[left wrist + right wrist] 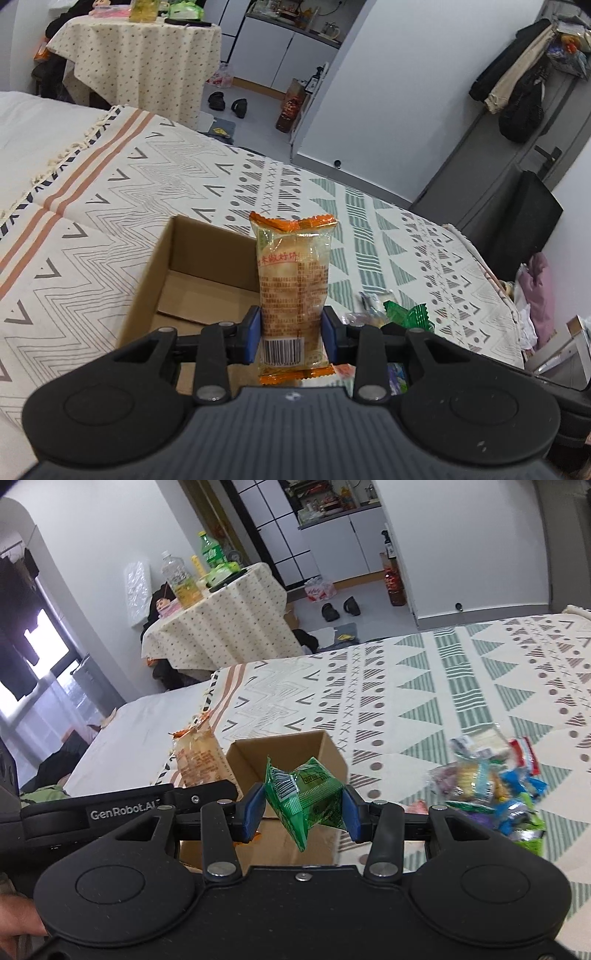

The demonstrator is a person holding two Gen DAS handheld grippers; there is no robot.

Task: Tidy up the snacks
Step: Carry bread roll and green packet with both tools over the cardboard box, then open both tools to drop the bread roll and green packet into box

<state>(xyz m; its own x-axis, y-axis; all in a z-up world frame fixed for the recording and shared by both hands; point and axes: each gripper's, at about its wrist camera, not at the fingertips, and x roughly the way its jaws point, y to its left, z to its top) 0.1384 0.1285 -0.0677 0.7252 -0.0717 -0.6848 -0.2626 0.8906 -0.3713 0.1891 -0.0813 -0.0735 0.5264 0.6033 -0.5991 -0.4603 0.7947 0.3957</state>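
While the left gripper (pixel 292 334) clamps its blue pads against the lower sides of an orange-ended cracker packet (pixel 293 284), the packet stands upright between them, barcode end nearest the camera, its top reaching past the far right corner of the cardboard box (pixel 147 280). The box sits open on the patterned bedspread (pixel 110 206), its nearest wall just under the left finger and its floor bare in the left wrist view apart from a loose inner flap. The right gripper (pixel 301 806) is closed on a green snack packet (pixel 304 795), pinched so hard across the middle that the wrapper buckles — one corner pointing down, another up toward the box (pixel 295 749). In the right wrist view the packet hangs in front of the box's near wall, above its rim, and the left gripper (pixel 192 797) with its cracker packet (pixel 199 757) is just to the left of that box. To the right, a pile of mixed snack packets (pixel 491 779) lies on the bedspread, apart from the box, with an open stretch of cloth between them. Beyond the box the bedspread runs clear to its fringed edge, and the floor past the bed's far side is open up to a cloth-covered table (pixel 225 616).
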